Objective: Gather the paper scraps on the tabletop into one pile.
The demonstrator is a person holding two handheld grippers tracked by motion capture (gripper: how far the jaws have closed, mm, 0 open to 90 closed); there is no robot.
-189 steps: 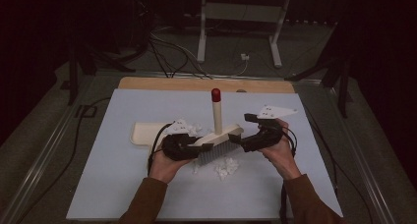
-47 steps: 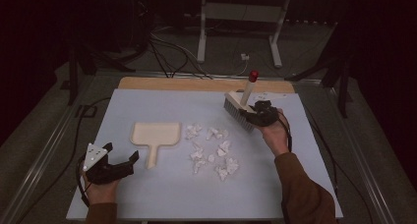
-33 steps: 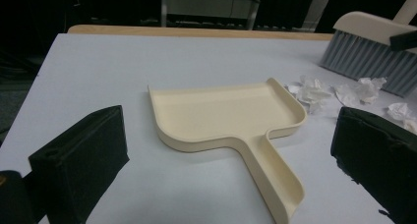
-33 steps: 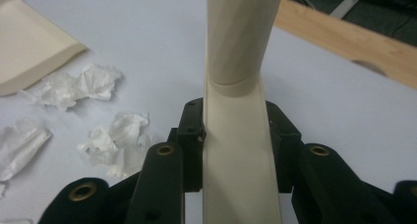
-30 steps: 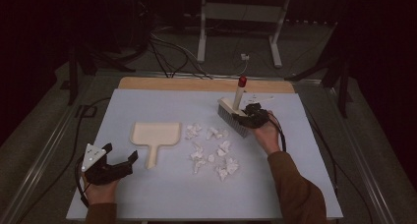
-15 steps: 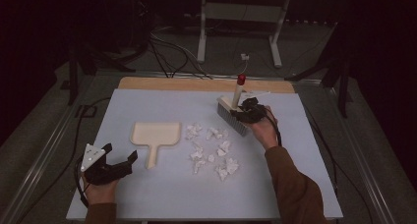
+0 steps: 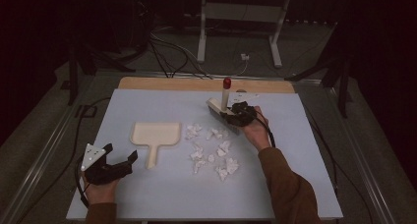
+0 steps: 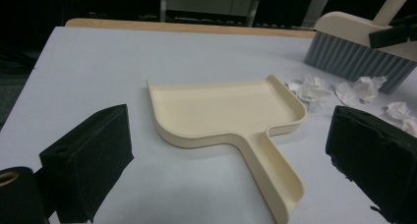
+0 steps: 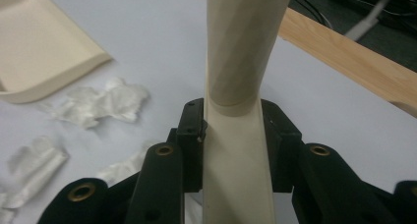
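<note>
Two claws are at work over the pale blue worktop (image 7: 147,194). The right claw (image 7: 235,117) is clamped on the neck of a cream hand brush (image 7: 222,108), its jaws pressed to either side of the handle base, as the right gripper view shows (image 9: 231,150). The brush stands at the far edge of the paper litter, bristles down on or just above the worktop, red-tipped handle upright. The left claw (image 7: 129,161) rests near the front left corner with its jaws spread wide and nothing between them; the dustpan (image 8: 231,118) lies just ahead of it, handle pointing toward the person.

I'd judge the brush stiff and light, easy to steer from that low grip near the head, though the smooth handle could twist under a hard sweep. The dustpan looks like thin rigid plastic, light enough to skid when scraps are pushed in; its narrow handle is the sensible place to hold it. The crumpled paper scraps (image 7: 211,150) will be nearly weightless and springy, apt to scatter or roll instead of sliding.

By count: one brush, one dustpan, and roughly ten scraps in a loose cluster between them, the exact number hard to fix.
</note>
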